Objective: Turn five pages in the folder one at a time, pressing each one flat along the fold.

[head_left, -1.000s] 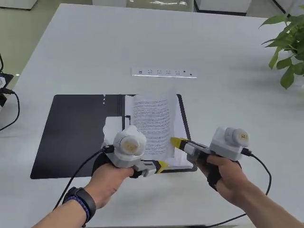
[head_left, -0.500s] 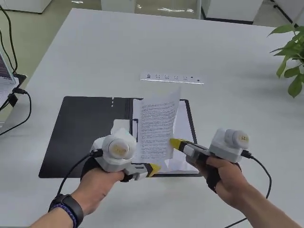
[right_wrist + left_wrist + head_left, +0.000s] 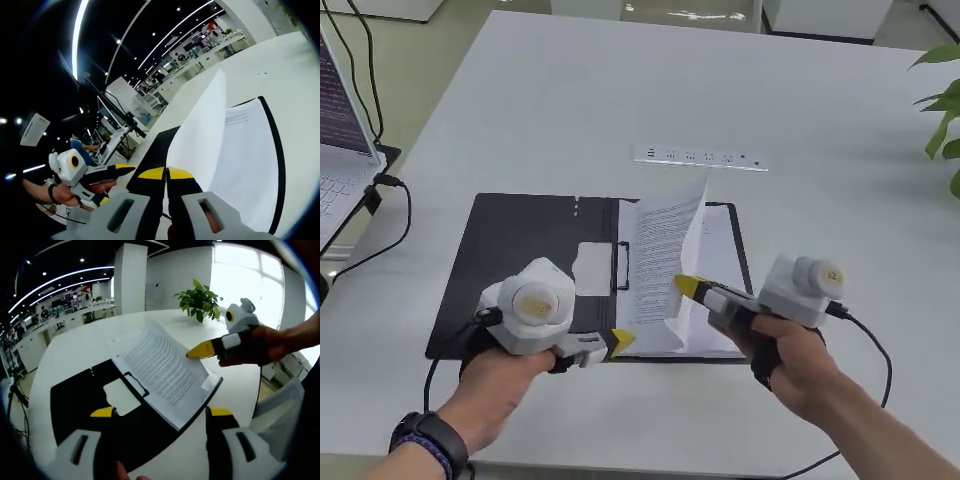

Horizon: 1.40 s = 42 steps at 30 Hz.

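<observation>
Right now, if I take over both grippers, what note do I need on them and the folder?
Right gripper: shut on one page, lifted nearly upright.
Left gripper: open, at the near edge of the folder, holding nothing.
Done: no page lies turned on its left side; this looks like the first.
Left: lay it over, press along the fold, then four more.

The black folder (image 3: 510,260) lies open and flat on the white bench (image 3: 620,90), in the middle of the head view. Its left inner cover is bare apart from a white card (image 3: 592,268) beside the black clip (image 3: 619,265). One printed page (image 3: 660,250) stands lifted, curving up from the stack (image 3: 720,250) on the right half.
</observation>
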Available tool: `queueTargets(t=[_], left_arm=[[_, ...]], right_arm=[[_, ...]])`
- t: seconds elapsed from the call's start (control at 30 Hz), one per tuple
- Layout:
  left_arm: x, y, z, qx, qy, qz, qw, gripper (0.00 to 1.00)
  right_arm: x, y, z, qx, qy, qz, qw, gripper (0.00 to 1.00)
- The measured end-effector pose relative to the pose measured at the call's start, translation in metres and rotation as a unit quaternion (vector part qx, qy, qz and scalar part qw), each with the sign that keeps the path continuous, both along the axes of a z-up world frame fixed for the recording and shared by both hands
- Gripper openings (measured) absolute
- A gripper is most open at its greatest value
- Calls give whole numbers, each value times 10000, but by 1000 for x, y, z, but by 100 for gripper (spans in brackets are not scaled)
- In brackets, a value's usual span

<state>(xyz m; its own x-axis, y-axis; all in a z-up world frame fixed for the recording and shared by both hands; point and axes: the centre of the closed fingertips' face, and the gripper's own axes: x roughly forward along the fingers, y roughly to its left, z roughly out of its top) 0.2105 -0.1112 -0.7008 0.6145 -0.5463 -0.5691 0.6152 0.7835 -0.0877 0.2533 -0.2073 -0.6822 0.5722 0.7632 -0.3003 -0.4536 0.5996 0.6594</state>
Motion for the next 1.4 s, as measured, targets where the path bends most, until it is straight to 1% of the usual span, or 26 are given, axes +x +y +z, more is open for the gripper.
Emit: queueTargets(t=[0.13,0.2,0.37,0.47,0.57,0.73,0.8,0.87,1.07,1.2,1.3,1.4], left_arm=[[-3,17,2,-5,-22,177,9998,72],[-4,27,3,-28,-11,284,9996,72],[-5,47,5,-56,-13,499,9987,72],[-4,60,9,-71,-21,663,9978,72],[-3,74,14,-101,-67,832,9965,72],[-6,93,19,-106,-95,1036,9945,72],[-6,100,22,-179,-107,1146,9932,72],[-8,104,26,-171,-137,1190,9927,72],[-13,112,30,-200,-174,1292,9913,72],[-15,115,30,-189,-188,1291,9913,73],[-18,118,29,-109,-219,1259,9917,73],[-21,122,28,-130,-208,1272,9916,73]], right_arm=[[2,10,4,37,-33,21,10000,0],[3,15,6,104,-45,29,9999,0],[4,31,10,137,-79,139,9998,0],[3,41,11,137,-92,213,9996,0],[3,50,12,169,-87,265,9995,0],[3,65,13,186,-95,415,9989,0],[3,70,13,170,-108,480,9986,0],[2,73,13,178,-100,514,9985,0],[-1,82,13,160,-104,622,9979,0],[-2,90,13,152,-91,690,9975,0],[-4,96,13,134,-91,761,9970,0],[-4,104,14,137,-92,814,9965,0]])
